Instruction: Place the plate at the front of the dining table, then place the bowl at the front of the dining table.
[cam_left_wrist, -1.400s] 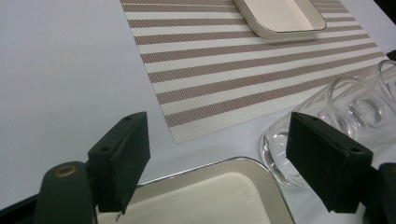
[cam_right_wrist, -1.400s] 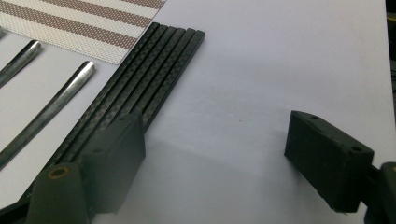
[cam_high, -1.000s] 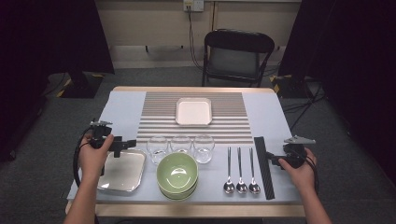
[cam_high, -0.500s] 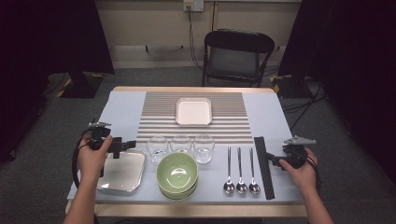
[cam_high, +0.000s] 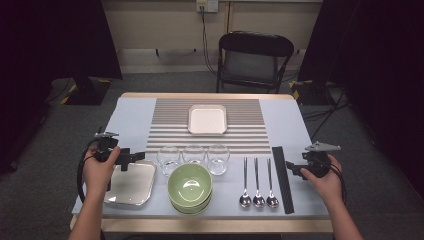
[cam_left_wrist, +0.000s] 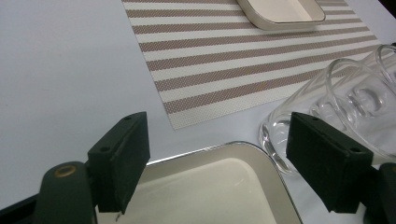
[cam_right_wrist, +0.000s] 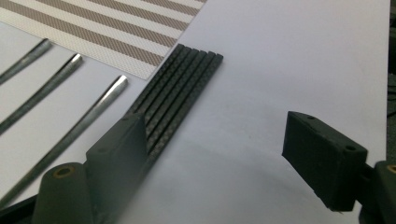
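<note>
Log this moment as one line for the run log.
left hand-held gripper: open, above square plate | right hand-held gripper: open, beside black chopsticks | nothing held

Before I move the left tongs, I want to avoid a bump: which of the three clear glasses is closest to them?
The leftmost clear drinking glass, at the row's end beside the square metal tray, nearest the left tongs.

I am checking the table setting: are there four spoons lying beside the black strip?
No, three spoons lie side by side just left of the black strip.
</note>
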